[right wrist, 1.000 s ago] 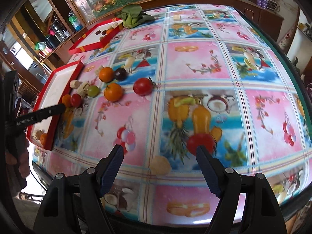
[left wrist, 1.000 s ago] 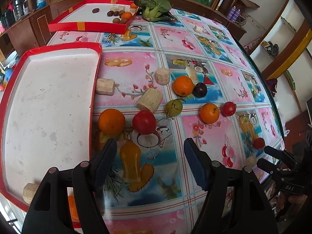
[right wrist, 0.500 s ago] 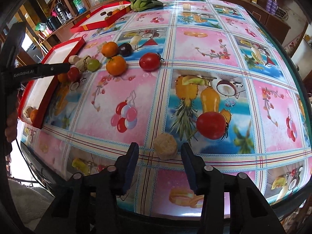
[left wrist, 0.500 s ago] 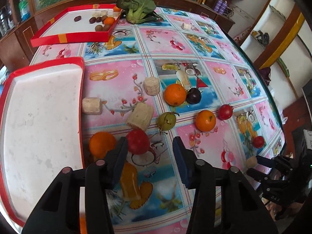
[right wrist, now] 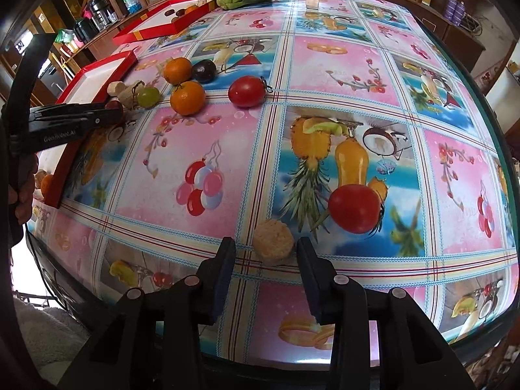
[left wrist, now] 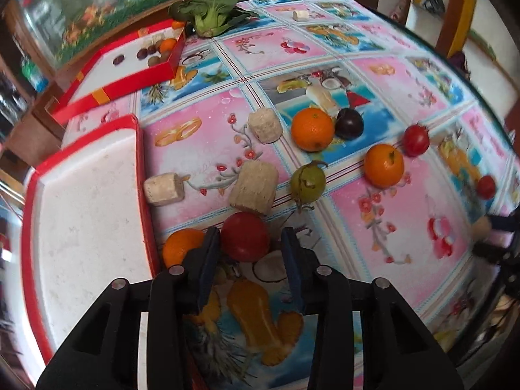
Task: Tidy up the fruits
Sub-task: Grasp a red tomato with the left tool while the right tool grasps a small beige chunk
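Here, left hand-held gripper (left wrist: 248, 243) stood spread around a red tomato (left wrist: 245, 241) — right hand-held gripper (right wrist: 265, 252) spread around a corn piece (right wrist: 273, 242).

Both claws sit low with jaws parted, left claw (left wrist: 248, 248) and right claw (right wrist: 265, 256).

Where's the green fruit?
In the left wrist view, the green fruit sits mid-table, between the cork-like block and an orange.

left claw (left wrist: 248, 253): black, blue pads, silver screws | right claw (right wrist: 265, 260): same
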